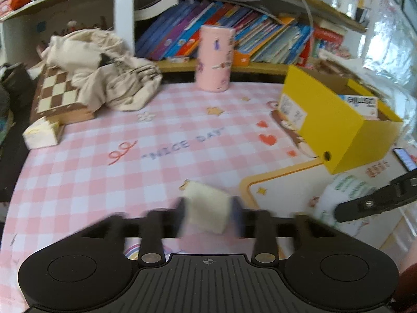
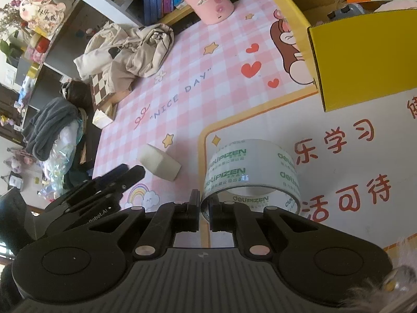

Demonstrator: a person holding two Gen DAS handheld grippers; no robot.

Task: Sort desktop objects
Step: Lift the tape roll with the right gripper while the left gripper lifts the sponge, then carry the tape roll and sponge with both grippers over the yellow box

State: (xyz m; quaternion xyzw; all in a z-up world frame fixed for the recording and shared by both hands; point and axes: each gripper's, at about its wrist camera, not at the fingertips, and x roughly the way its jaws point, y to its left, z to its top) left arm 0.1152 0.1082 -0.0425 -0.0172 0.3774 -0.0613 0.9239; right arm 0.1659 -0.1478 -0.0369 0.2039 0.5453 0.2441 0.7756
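Cream eraser block [image 1: 207, 212] lies on the pink checked tabletop [image 1: 156, 140] between the left gripper [image 1: 208, 215] jaws, which bracket it half-wide; contact too blurred to tell. Tape roll [image 2: 251, 176] stands on the mat near the yellow box [image 2: 365, 60], its wall pinched by the right gripper [image 2: 204, 210] jaws, nearly shut. Both probably bound for that open box.

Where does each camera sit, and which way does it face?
Left wrist: on the left tongs, facing across the mat to the shelf; block at its tips; right tongs at the edge.
Right wrist: on the right tongs, looking down at the tape they pinch; left tongs show.
Shared: block, tape, box, cup, mat.
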